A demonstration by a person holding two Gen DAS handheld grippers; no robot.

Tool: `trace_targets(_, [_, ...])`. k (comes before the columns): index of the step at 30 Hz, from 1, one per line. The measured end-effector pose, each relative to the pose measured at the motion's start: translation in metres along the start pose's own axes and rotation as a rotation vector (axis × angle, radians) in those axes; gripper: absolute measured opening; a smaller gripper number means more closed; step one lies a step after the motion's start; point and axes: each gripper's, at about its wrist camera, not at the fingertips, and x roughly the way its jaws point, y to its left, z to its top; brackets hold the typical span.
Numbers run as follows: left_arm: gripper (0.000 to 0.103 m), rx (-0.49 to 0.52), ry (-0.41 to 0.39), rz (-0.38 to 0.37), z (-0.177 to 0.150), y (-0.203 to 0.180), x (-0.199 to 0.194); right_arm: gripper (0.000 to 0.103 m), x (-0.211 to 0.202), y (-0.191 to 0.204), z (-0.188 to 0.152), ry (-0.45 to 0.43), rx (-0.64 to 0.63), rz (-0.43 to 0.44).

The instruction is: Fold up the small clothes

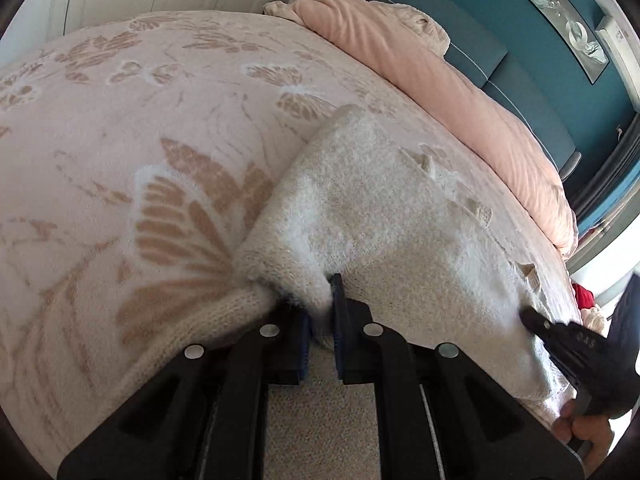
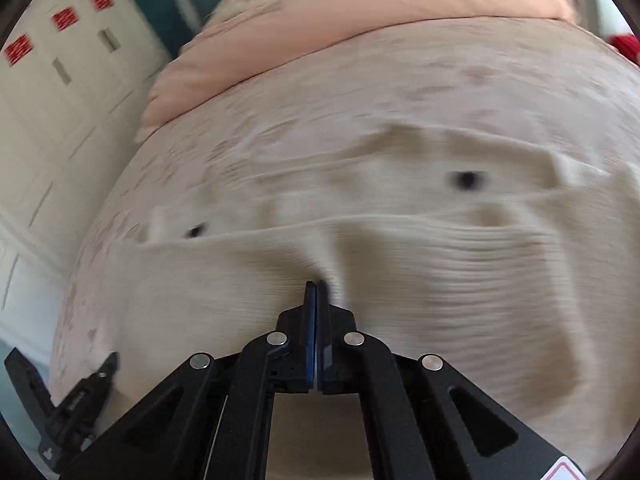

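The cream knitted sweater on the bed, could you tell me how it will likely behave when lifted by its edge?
The cream knitted sweater will probably flop and drape, since it already bunches where the left gripper pinches it. Its fuzzy knit looks grippy rather than slippery. It likely stretches and drags on the butterfly blanket.

Pale embossed lettering on the right hand-held gripper point(image 1: 532, 318) — too small to read — nothing else legible

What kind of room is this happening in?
Most likely a bedroom: a wide bed with a butterfly-patterned blanket, a pink duvet bunched along its far side, and white cupboard doors beside it.
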Motion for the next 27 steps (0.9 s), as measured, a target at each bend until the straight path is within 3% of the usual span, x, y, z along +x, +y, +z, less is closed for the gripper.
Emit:
trace_targets(3, [0.010, 0.003, -0.005, -0.001, 0.000, 0.000, 0.001, 0.000, -0.054, -0.078, -0.009, -0.044, 0.125, -0.093])
trace_targets(4, [0.010, 0.003, -0.004, 0.000, -0.001, 0.000, -0.001, 0.013, -0.074, -0.093, -0.017, -0.051, 0.145, -0.170])
trace_targets(6, [0.010, -0.005, 0.004, -0.008, 0.000, 0.000, -0.002, 0.007, -0.118, -0.115, -0.041, -0.069, 0.178, -0.167])
trace_targets(8, [0.012, 0.006, 0.039, -0.021, 0.004, 0.000, -0.011, 0.019, -0.166, -0.130, -0.074, -0.083, 0.201, -0.184])
trace_targets(9, [0.017, 0.028, 0.061, -0.026, 0.005, 0.000, -0.020, 0.025, -0.189, -0.134, -0.093, -0.082, 0.200, -0.206])
trace_targets(11, [0.029, 0.084, 0.088, -0.012, -0.002, 0.006, -0.050, 0.053, -0.230, -0.139, -0.134, -0.077, 0.204, -0.226])
trace_targets(13, [0.055, 0.116, 0.121, 0.010, -0.014, 0.022, -0.086, 0.061, -0.259, -0.142, -0.173, -0.052, 0.230, -0.230])
trace_targets(14, [0.059, 0.113, 0.147, 0.009, -0.020, 0.032, -0.105, 0.061, -0.269, -0.144, -0.192, -0.021, 0.245, -0.224])
trace_targets(15, [0.068, 0.106, 0.178, 0.011, -0.028, 0.044, -0.122, 0.061, -0.277, -0.145, -0.210, 0.010, 0.260, -0.216])
trace_targets(16, [0.083, 0.092, 0.210, 0.022, -0.037, 0.057, -0.138, 0.062, -0.283, -0.142, -0.227, 0.034, 0.278, -0.205])
trace_targets(17, [0.089, 0.072, 0.240, 0.039, -0.047, 0.070, -0.155, 0.063, -0.286, -0.139, -0.240, 0.055, 0.288, -0.183])
trace_targets(22, [0.092, -0.012, 0.319, 0.046, -0.093, 0.113, -0.203, 0.068, -0.273, -0.108, -0.278, 0.123, 0.306, -0.041])
trace_targets(24, [0.096, 0.010, 0.309, 0.052, -0.104, 0.108, -0.211, 0.068, -0.260, -0.096, -0.283, 0.140, 0.300, -0.005])
trace_targets(27, [0.098, 0.024, 0.332, 0.021, -0.117, 0.091, -0.207, 0.078, -0.248, -0.084, -0.287, 0.123, 0.312, -0.003])
